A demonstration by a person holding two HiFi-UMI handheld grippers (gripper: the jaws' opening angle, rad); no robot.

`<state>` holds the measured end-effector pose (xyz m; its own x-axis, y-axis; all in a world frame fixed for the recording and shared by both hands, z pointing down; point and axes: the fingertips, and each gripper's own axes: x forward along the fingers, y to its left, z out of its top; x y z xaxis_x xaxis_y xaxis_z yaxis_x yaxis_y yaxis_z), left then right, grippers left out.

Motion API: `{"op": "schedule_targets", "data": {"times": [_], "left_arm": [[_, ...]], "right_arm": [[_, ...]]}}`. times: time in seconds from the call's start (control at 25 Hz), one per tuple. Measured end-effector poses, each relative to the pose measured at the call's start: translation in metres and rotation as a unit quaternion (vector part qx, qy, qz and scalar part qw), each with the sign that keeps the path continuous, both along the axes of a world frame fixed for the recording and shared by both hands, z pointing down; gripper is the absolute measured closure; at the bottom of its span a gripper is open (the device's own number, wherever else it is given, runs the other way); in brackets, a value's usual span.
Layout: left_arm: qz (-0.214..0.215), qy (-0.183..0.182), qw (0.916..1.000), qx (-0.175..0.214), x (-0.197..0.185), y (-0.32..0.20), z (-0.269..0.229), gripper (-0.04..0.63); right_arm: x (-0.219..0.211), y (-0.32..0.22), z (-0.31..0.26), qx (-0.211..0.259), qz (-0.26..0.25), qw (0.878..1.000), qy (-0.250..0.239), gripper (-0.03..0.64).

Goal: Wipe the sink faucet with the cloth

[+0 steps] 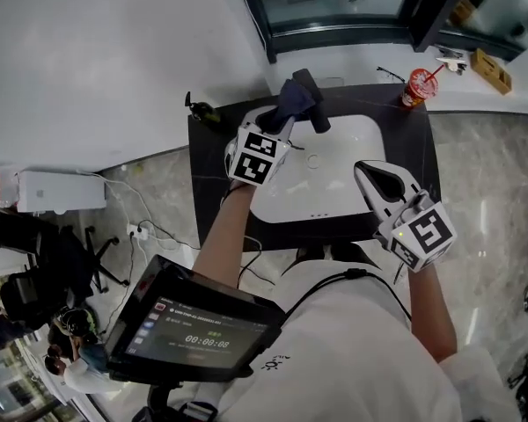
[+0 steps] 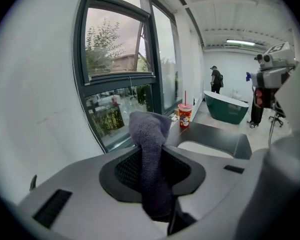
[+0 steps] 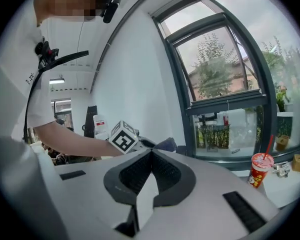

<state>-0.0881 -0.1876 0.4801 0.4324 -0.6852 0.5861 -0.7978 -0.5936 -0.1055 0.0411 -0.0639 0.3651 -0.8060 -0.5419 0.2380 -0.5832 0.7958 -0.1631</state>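
Observation:
A dark grey cloth [image 1: 292, 99] is pinched in my left gripper [image 1: 280, 123], which hovers over the back left of the white sink [image 1: 352, 148]. The cloth's free end rises at the black faucet [image 1: 320, 120]; whether it touches I cannot tell. In the left gripper view the cloth [image 2: 151, 134] stands up between the jaws of the left gripper [image 2: 157, 146], hiding the faucet. My right gripper [image 1: 363, 170] is shut and empty over the sink's front right. In the right gripper view this gripper [image 3: 151, 152] points at the left gripper's marker cube [image 3: 124, 136] and the cloth [image 3: 166, 144].
The sink sits in a dark countertop [image 1: 216, 174] below a window. A red cup with a straw [image 1: 416, 87] stands at the back right, and a small dark bottle [image 1: 202, 109] at the back left. A tablet [image 1: 194, 323] hangs at the person's chest.

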Motion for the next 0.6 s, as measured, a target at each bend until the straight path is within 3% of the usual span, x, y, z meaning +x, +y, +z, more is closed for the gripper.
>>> {"op": "schedule_targets", "data": {"times": [0.32, 0.6], "left_arm": [[0.034, -0.076, 0.9964, 0.013, -0.005, -0.088, -0.010, 0.494], [0.083, -0.154, 0.9844, -0.020, -0.008, -0.101, 0.017, 0.494]], "right_arm": [[0.016, -0.001, 0.008, -0.010, 0.016, 1.000, 0.006, 0.614], [0.022, -0.001, 0.013, -0.018, 0.023, 0.999, 0.014, 0.614]]}}
